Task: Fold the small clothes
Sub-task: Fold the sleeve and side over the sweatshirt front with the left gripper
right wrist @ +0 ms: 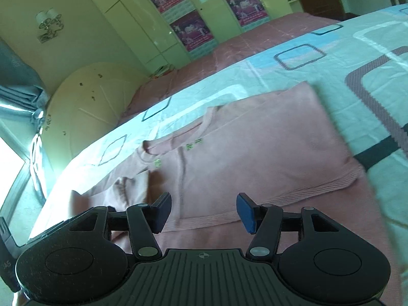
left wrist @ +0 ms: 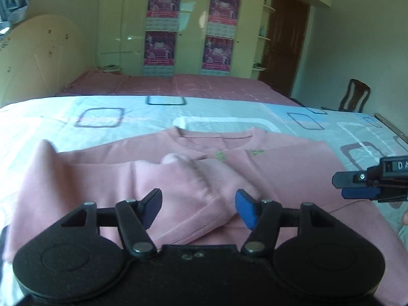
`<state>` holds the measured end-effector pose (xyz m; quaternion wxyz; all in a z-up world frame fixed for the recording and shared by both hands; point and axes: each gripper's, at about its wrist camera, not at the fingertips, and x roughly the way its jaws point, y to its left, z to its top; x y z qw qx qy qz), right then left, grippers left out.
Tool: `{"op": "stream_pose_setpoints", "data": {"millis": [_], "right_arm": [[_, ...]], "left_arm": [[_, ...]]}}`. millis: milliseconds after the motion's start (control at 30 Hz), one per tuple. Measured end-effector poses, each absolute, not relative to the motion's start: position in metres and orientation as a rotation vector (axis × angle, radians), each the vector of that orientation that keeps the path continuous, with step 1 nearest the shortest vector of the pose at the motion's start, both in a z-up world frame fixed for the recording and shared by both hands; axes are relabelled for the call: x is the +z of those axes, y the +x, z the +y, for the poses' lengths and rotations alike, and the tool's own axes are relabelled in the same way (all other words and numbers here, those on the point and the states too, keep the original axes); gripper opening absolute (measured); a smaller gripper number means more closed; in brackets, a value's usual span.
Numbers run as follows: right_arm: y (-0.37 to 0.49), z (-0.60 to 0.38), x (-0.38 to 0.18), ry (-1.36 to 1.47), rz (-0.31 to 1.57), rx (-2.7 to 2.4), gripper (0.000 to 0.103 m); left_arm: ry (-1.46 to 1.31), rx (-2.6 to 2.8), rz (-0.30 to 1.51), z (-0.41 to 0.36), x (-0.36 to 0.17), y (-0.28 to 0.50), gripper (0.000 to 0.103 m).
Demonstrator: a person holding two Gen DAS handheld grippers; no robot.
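Behind the bed (left wrist: 51, 117) stand pale wardrobe doors (left wrist: 193, 25) with posters, and on the patterned sheet our pink sweater (left wrist: 280, 168) lies flat, collar toward the wardrobe. We judge the fold partly done: one sleeve (left wrist: 178, 178) is laid across the chest in front of our left gripper (left wrist: 199, 209), whose jaws stand apart with no pad pressing the cloth, and the other side looks turned in under our right gripper (right wrist: 204, 211), jaws likewise apart and empty. Folding the body up from the hem remains.
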<state>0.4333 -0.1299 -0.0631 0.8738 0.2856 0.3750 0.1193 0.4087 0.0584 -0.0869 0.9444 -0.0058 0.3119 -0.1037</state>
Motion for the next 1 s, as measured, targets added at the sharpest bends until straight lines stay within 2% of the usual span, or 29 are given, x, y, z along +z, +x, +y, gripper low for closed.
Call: {"op": "stream_pose_setpoints", "data": {"millis": [200,333,367,400,433,467,533,567,733,767,867,1000], "right_arm": [[0.471,-0.077,-0.082,0.622,0.86,0.391,0.057],[0.499,-0.056,-0.103,0.658,0.934,0.418,0.056],[0.505,-0.052,-0.105,0.649,0.946,0.416,0.048],[0.511,-0.047,-0.105,0.628,0.965,0.418,0.02],[0.516,-0.042,-0.103,0.592,0.974,0.418,0.008],[0.517,-0.036,-0.097,0.543,0.957,0.424,0.006],[0.514,-0.024,-0.078,0.433,0.893,0.452,0.005],[0.51,-0.021,-0.066,0.39,0.848,0.462,0.005],[0.467,-0.056,0.006,0.272,0.437,0.313,0.004],[0.466,-0.065,0.004,0.236,0.435,0.266,0.004],[0.481,-0.091,-0.042,0.223,0.665,0.209,0.004],[0.463,-0.107,-0.076,0.278,0.73,0.189,0.004]], "left_arm": [[-0.042,0.015,0.722,0.143,-0.095,0.368,0.051],[-0.073,0.021,0.789,0.167,-0.108,0.372,0.047],[-0.07,0.017,0.792,0.168,-0.11,0.375,0.046],[-0.077,0.004,0.79,0.168,-0.111,0.38,0.046],[-0.078,-0.009,0.783,0.168,-0.112,0.385,0.046],[-0.07,-0.01,0.777,0.168,-0.113,0.391,0.045],[-0.074,-0.013,0.783,0.169,-0.117,0.401,0.042],[-0.069,-0.012,0.783,0.169,-0.118,0.403,0.037],[-0.071,-0.014,0.776,0.177,-0.123,0.402,0.018],[-0.083,-0.024,0.779,0.179,-0.123,0.402,0.016],[-0.08,-0.045,0.786,0.181,-0.123,0.404,0.011],[-0.069,-0.045,0.791,0.18,-0.121,0.404,0.011]]}}
